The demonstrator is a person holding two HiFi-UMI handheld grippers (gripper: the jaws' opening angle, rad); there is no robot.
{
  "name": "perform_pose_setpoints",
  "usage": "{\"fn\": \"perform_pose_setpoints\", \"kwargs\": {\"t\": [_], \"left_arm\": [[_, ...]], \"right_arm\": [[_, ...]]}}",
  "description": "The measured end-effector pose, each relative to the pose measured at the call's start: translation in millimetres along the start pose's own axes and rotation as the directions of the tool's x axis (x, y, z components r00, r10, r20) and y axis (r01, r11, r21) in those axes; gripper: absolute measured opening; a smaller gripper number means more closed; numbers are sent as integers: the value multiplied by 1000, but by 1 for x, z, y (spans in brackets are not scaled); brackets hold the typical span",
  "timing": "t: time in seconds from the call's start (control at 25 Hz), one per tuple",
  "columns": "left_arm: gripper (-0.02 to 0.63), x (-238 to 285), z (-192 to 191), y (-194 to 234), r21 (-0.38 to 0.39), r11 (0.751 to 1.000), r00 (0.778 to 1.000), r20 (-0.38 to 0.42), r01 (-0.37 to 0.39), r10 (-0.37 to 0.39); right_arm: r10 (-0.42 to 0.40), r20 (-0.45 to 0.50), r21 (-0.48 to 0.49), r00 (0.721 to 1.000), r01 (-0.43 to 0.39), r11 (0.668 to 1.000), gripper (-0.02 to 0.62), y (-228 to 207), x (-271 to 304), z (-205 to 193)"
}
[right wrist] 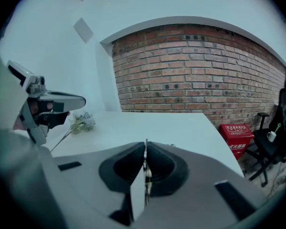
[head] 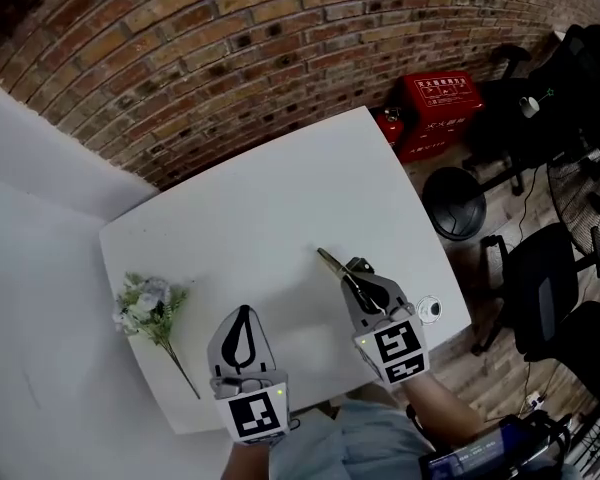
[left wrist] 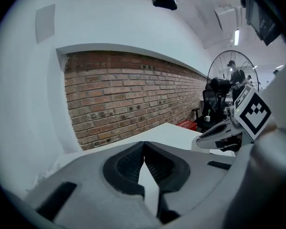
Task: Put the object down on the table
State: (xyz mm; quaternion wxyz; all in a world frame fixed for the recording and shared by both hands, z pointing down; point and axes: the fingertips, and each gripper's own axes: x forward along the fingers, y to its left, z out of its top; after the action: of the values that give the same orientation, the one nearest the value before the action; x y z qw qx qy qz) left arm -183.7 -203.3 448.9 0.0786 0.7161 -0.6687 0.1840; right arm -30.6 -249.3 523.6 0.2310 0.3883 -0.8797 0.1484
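My right gripper (head: 354,269) hangs over the near right part of the white table (head: 270,208), shut on a thin, flat, brass-coloured object (head: 331,263) whose end pokes out past the jaws toward the table's middle. In the right gripper view the object (right wrist: 146,162) shows edge-on as a narrow strip pinched between the pads, and the right gripper (right wrist: 145,149) points toward the brick wall. My left gripper (head: 243,313) hovers near the table's front edge, shut with nothing in it. The left gripper (left wrist: 143,144) shows its jaws meeting at the tips.
An artificial flower sprig (head: 152,306) lies at the table's left, also seen as a flower sprig (right wrist: 82,122) in the right gripper view. A small round thing (head: 429,308) sits at the right edge. Red boxes (head: 438,108), black chairs (head: 550,268) and a fan stand right of the table.
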Motion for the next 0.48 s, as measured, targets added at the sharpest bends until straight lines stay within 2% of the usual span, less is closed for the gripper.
{"fn": "perform_pose_setpoints", "kwargs": {"t": [0.48], "left_arm": [[9, 12, -9, 6, -8, 1000, 1000, -27, 4, -5]], "right_arm": [[-4, -35, 15, 999, 5, 1000, 23, -2, 12, -15]]}}
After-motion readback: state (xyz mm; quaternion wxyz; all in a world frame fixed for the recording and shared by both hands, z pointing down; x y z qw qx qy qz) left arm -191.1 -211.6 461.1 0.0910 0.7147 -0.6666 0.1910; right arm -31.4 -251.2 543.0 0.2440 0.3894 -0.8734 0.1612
